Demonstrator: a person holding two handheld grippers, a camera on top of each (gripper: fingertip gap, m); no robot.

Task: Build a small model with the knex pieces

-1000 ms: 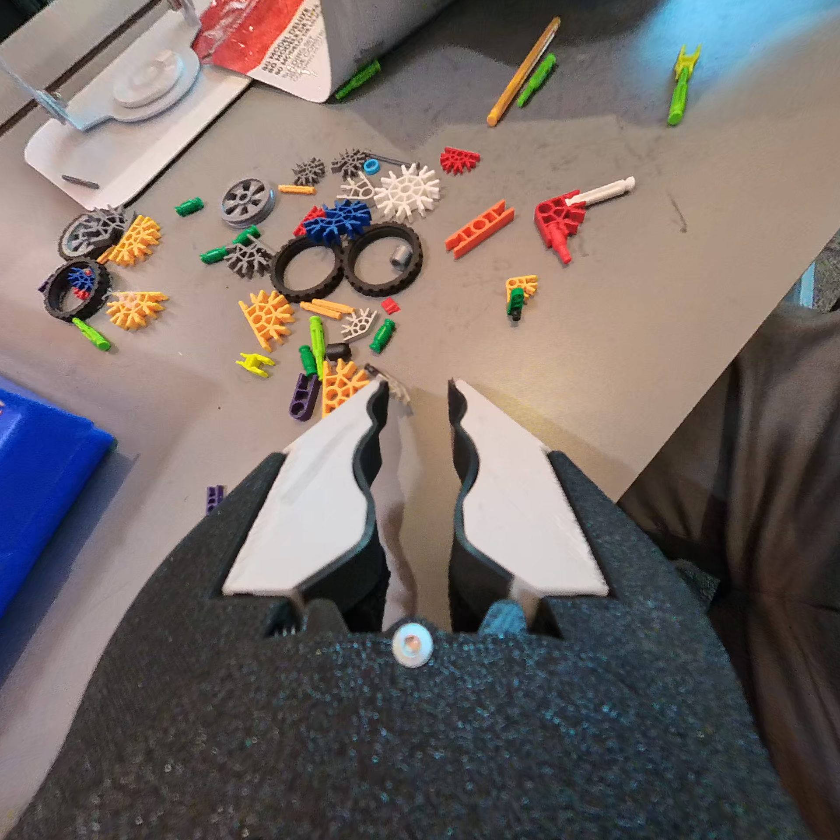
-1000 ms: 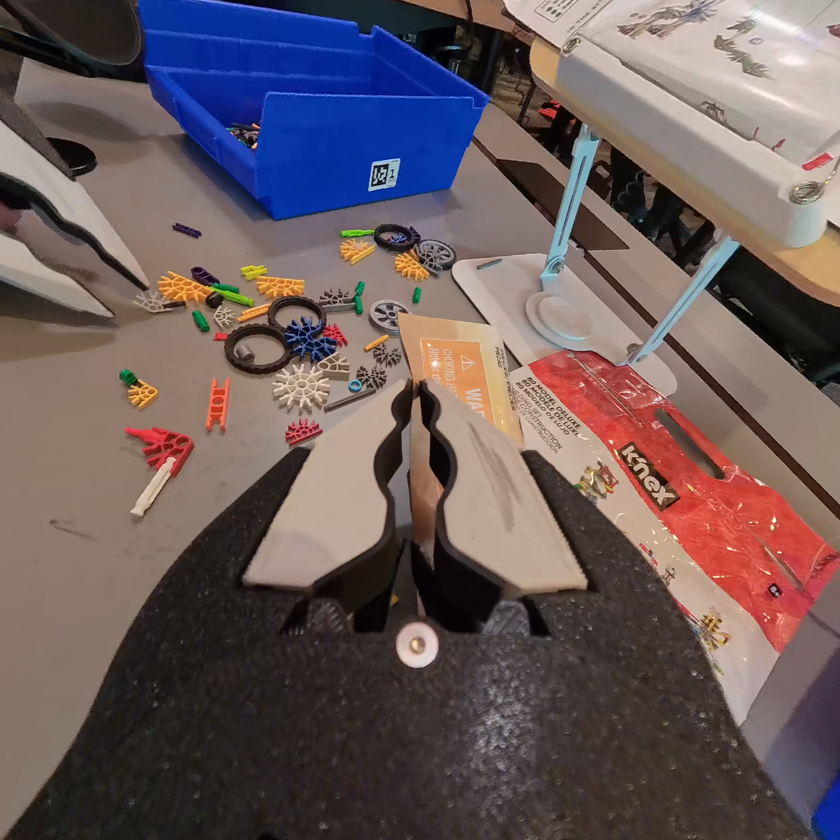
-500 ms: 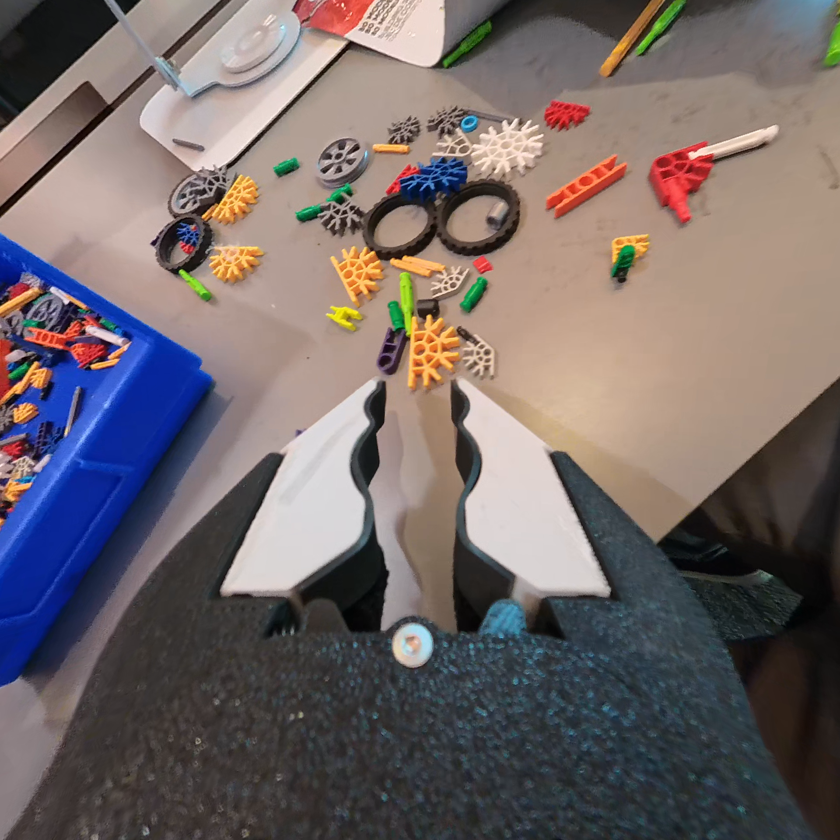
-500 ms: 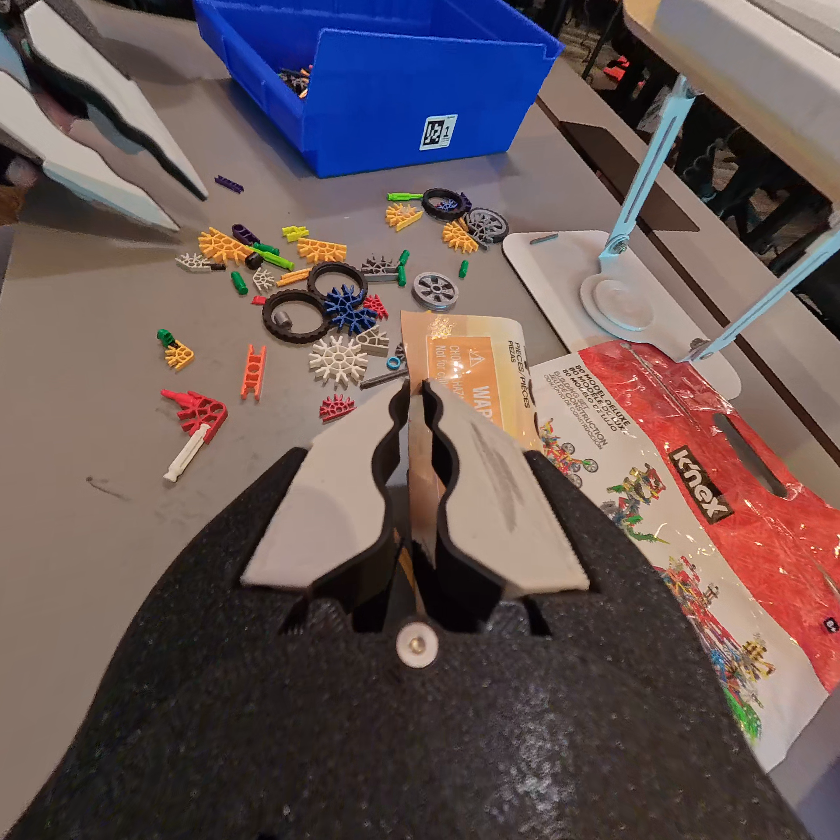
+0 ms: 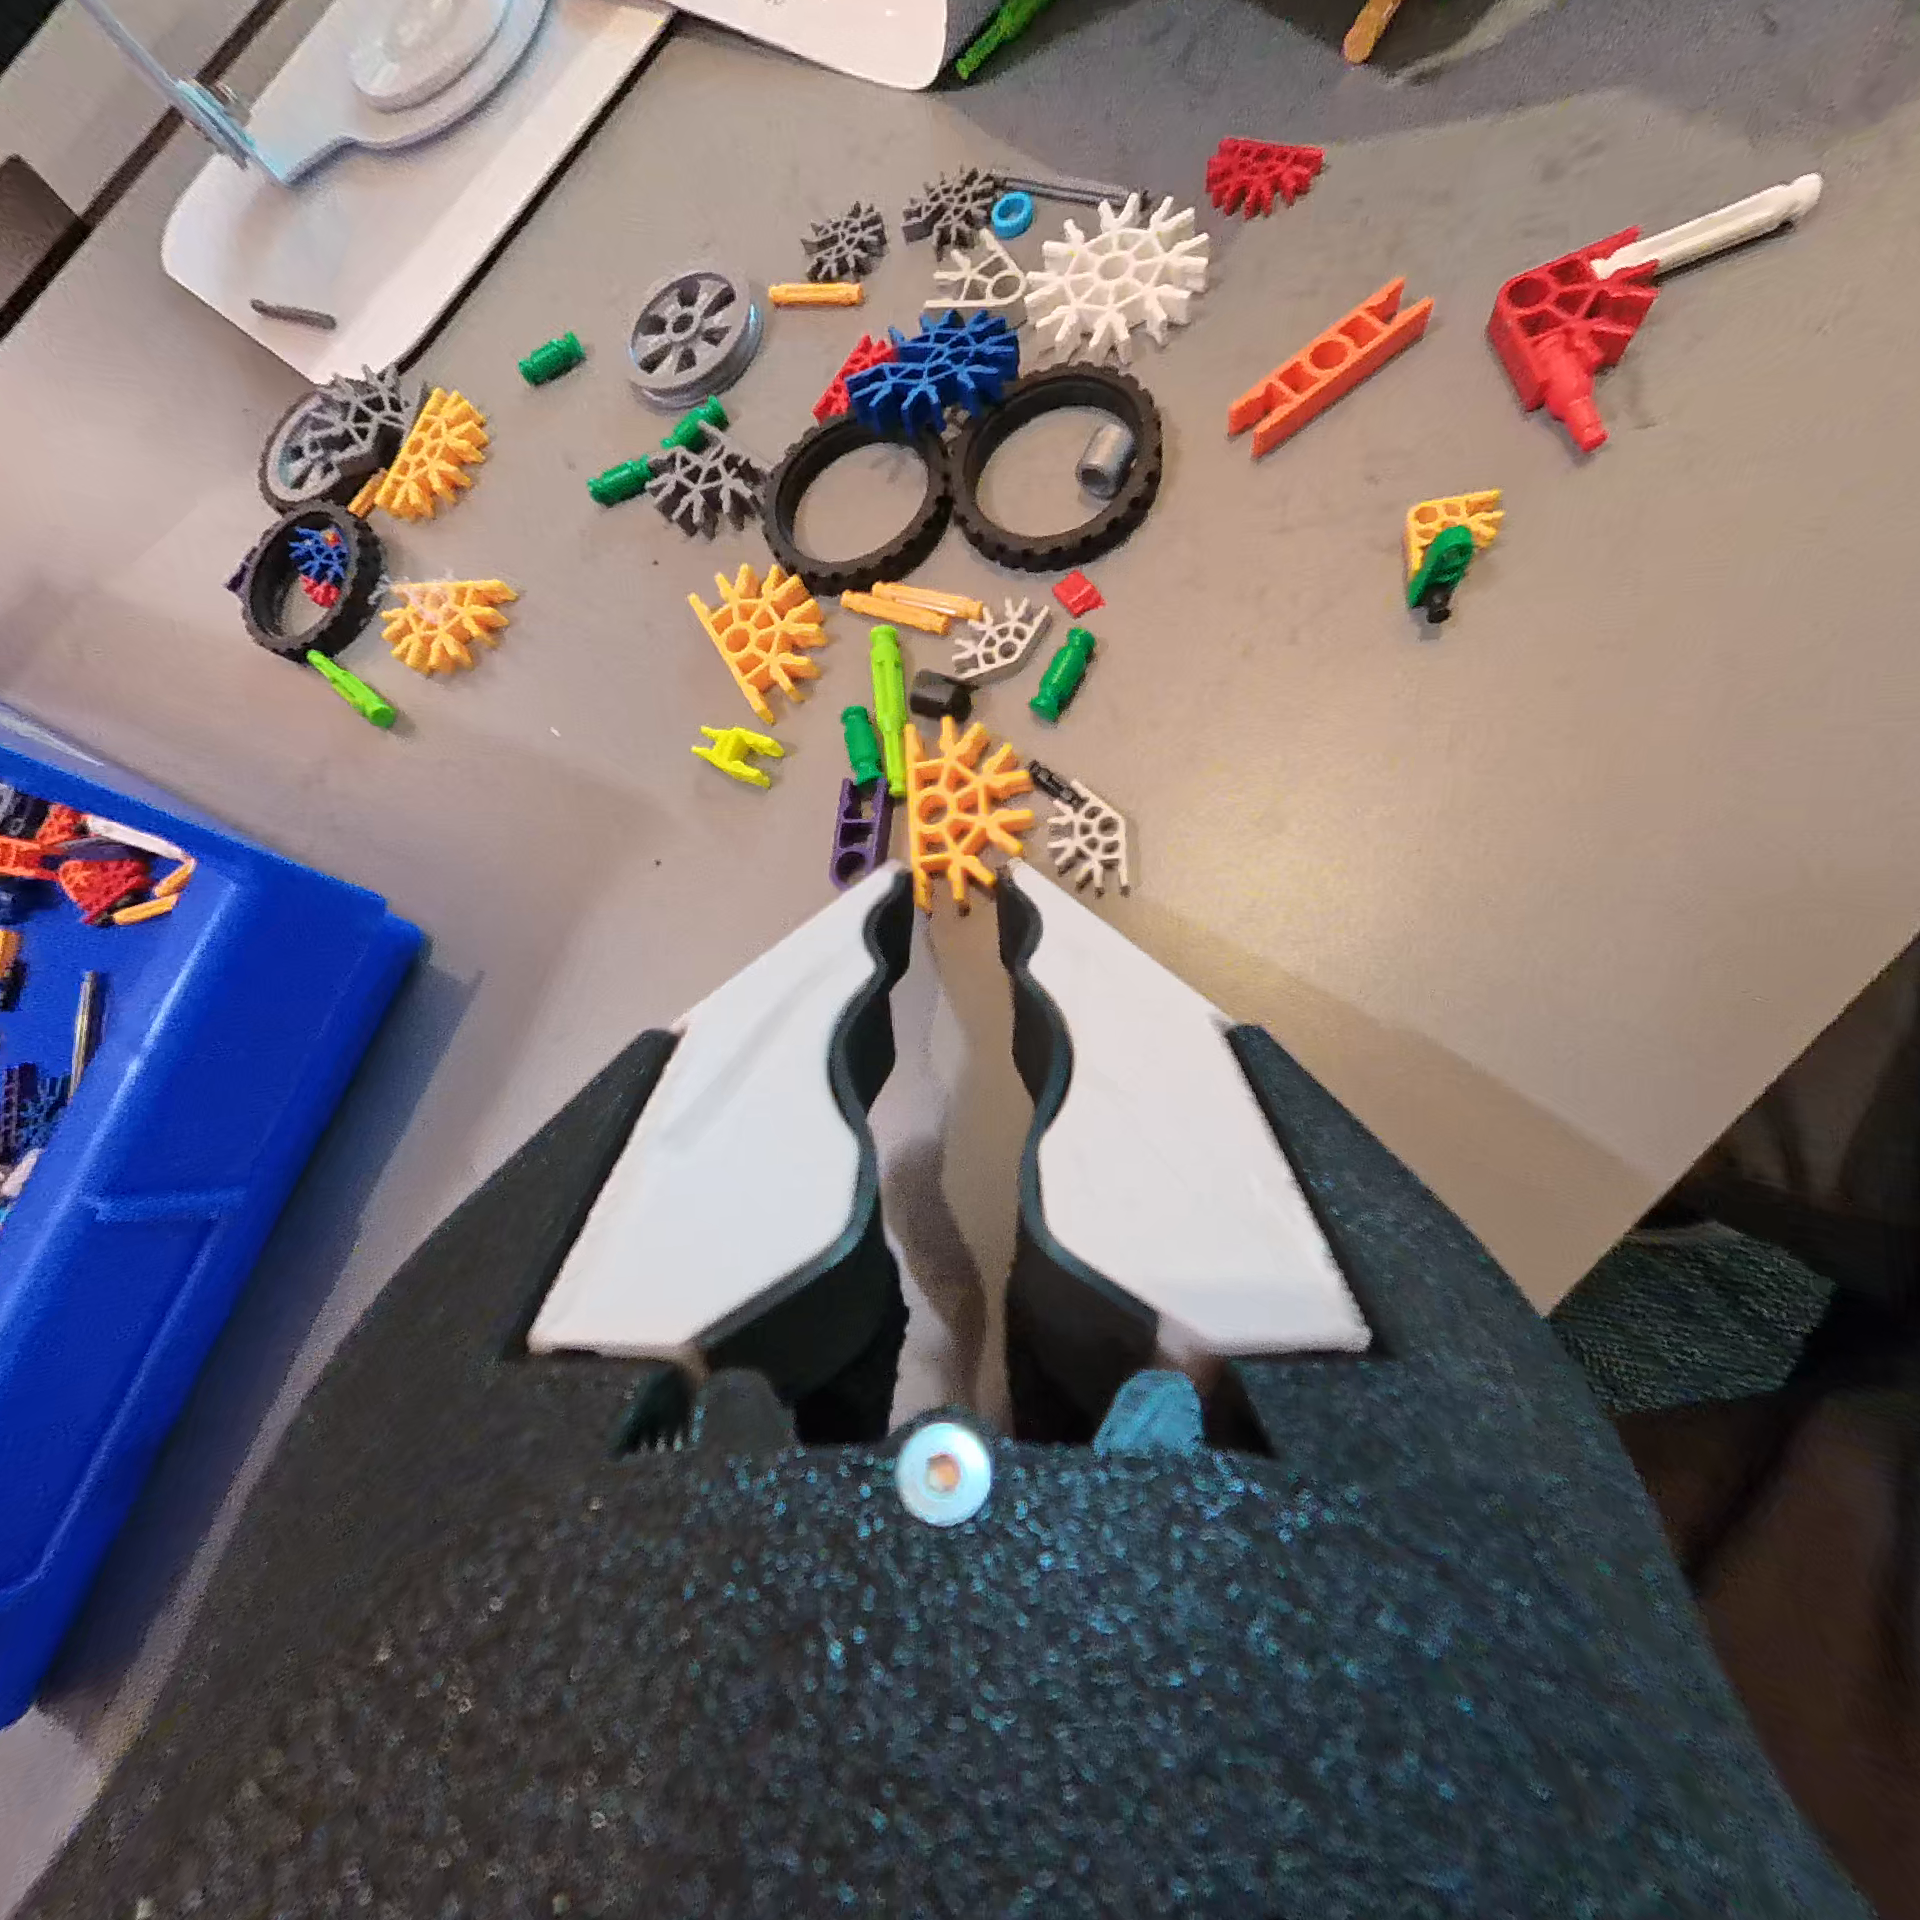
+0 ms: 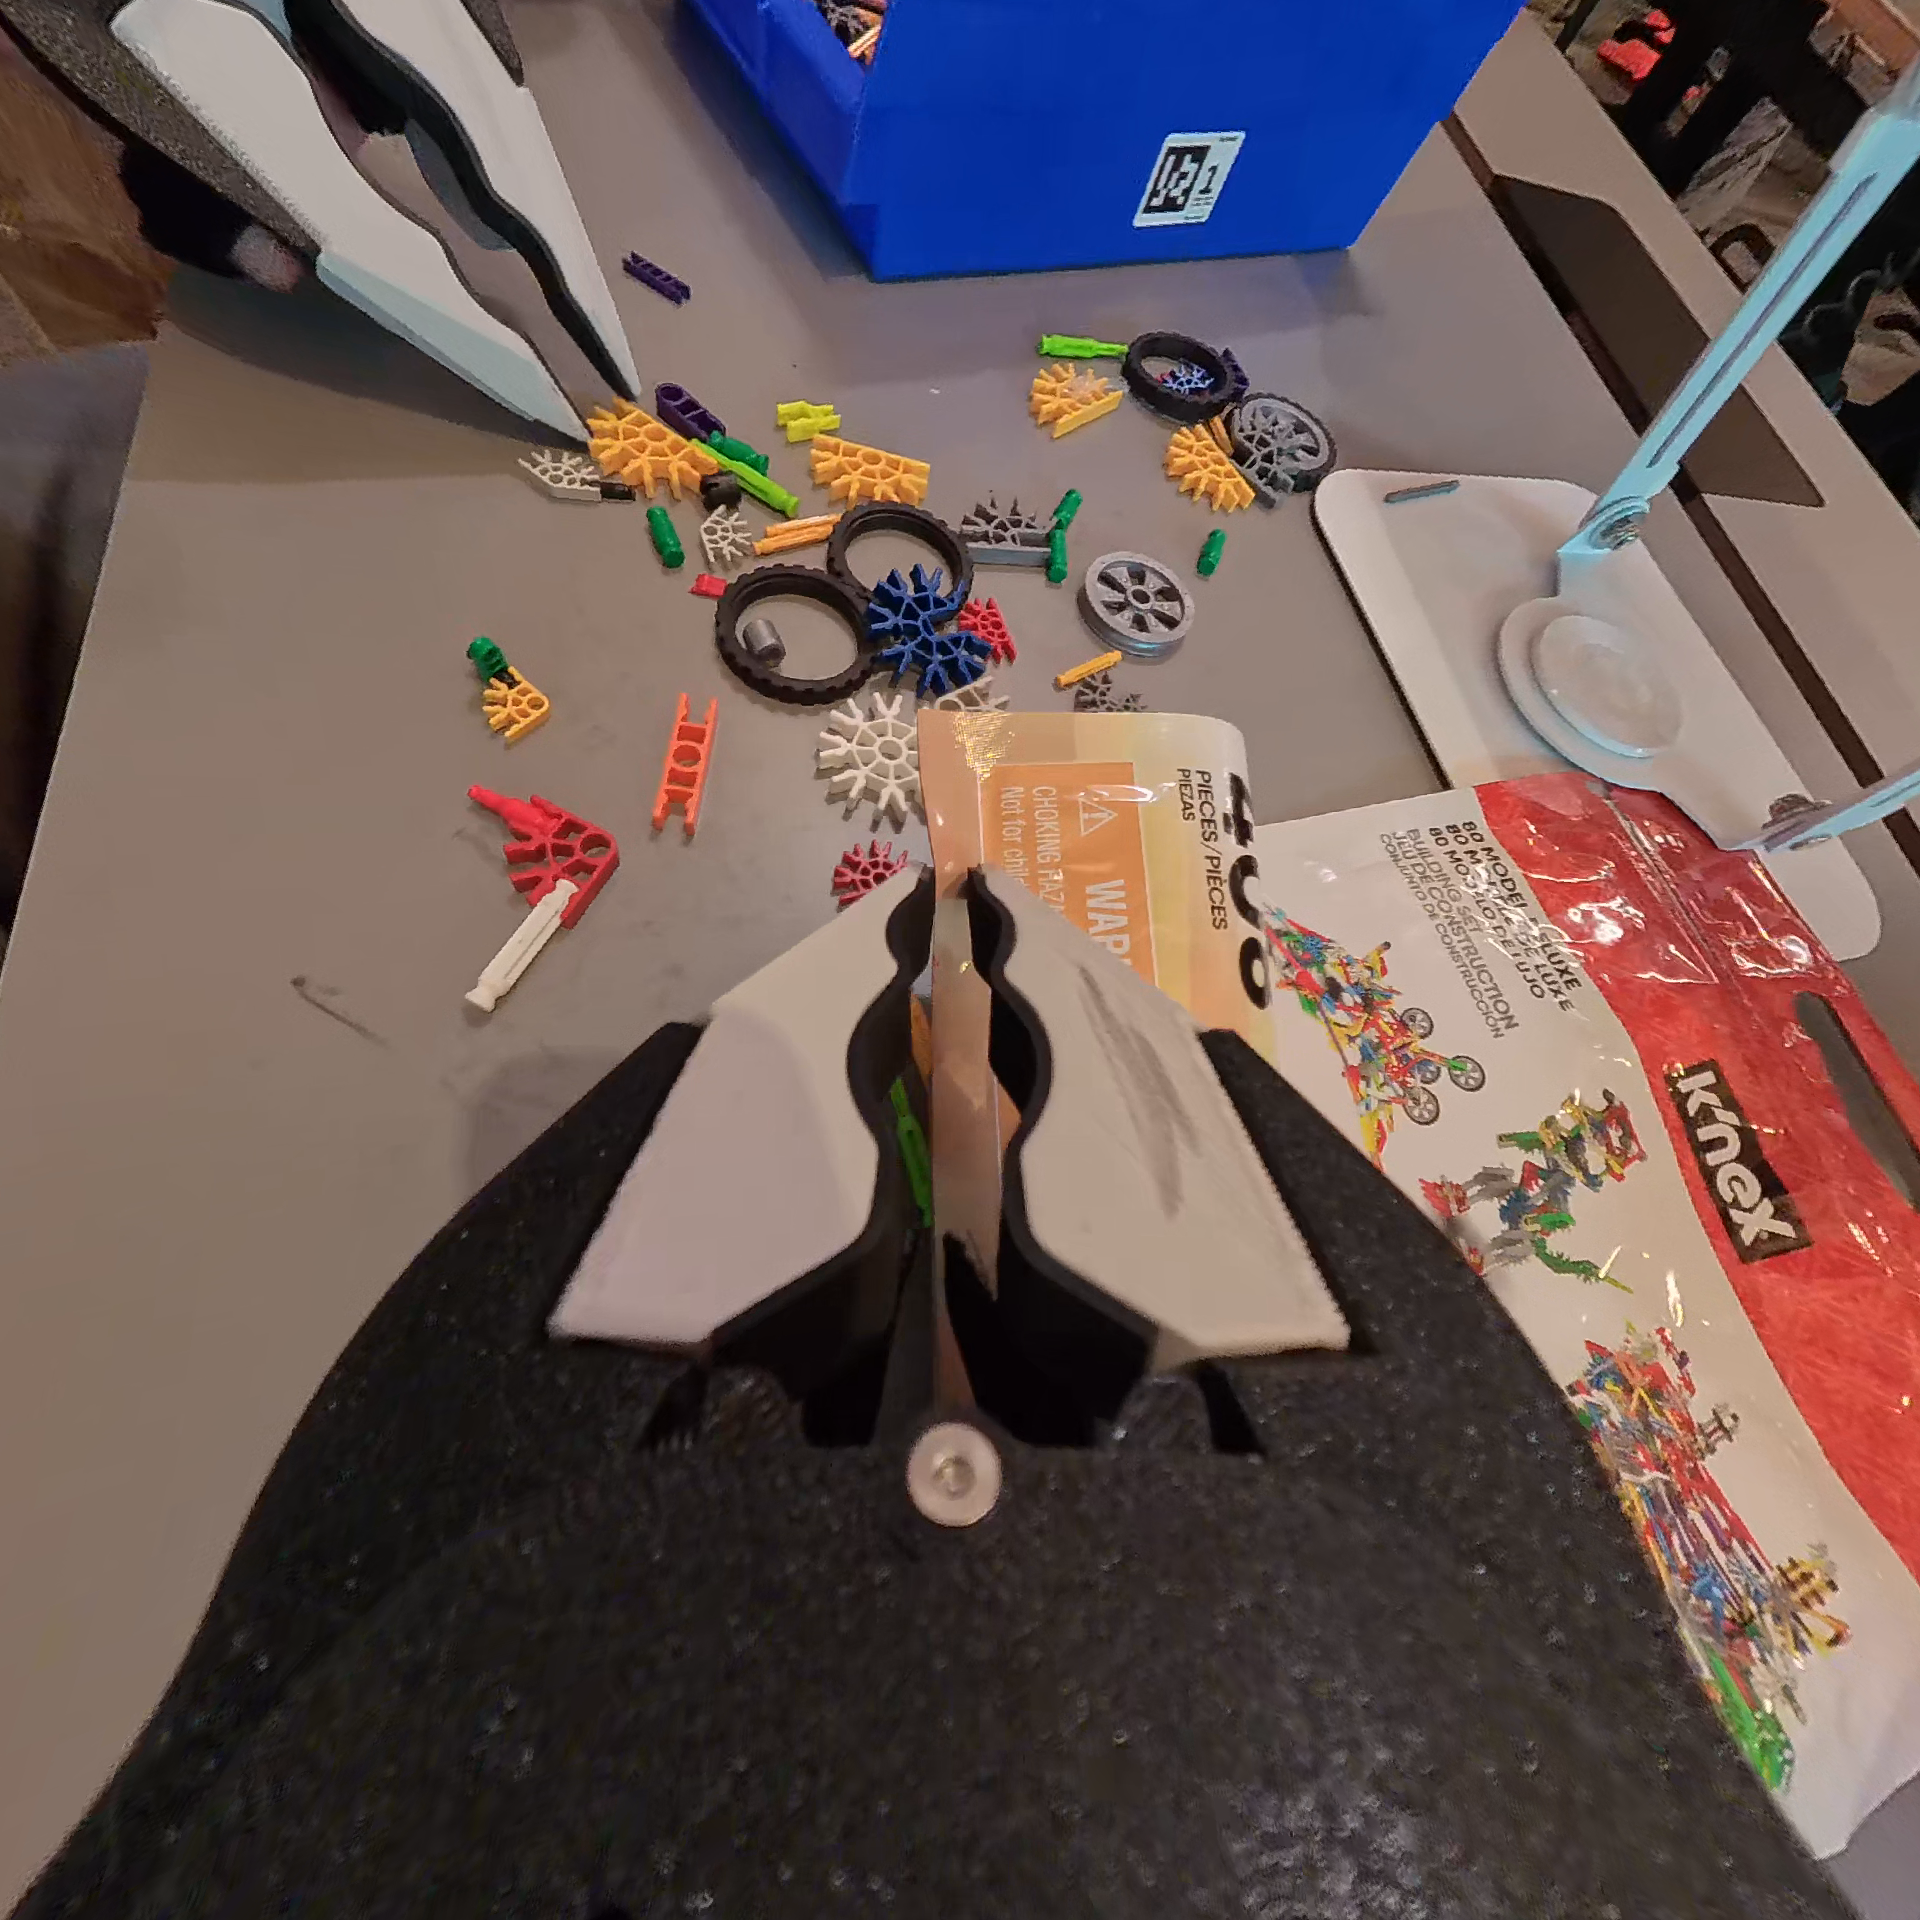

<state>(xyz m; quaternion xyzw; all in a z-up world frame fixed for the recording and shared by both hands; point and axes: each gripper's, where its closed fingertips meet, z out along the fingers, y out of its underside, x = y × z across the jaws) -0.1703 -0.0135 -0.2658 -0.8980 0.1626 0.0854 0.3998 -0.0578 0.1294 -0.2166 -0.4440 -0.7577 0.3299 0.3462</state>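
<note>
Left wrist view: the left gripper (image 5: 956, 894) is spread, its tips straddling the near edge of a yellow connector (image 5: 961, 810) on the grey table (image 5: 1455, 831), a blue bin (image 5: 208, 1091) off to the left. Right wrist view: the right gripper (image 6: 948, 883) is pinching the plastic bag (image 6: 1558, 1091), loose toy pieces scattered beyond

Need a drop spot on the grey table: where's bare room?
Bare grey tabletop lies between the table's near edge and the red angled connector with white rod. Also bare: beside the blue plastic bin. Crowded around the two black tyre rings.
</note>
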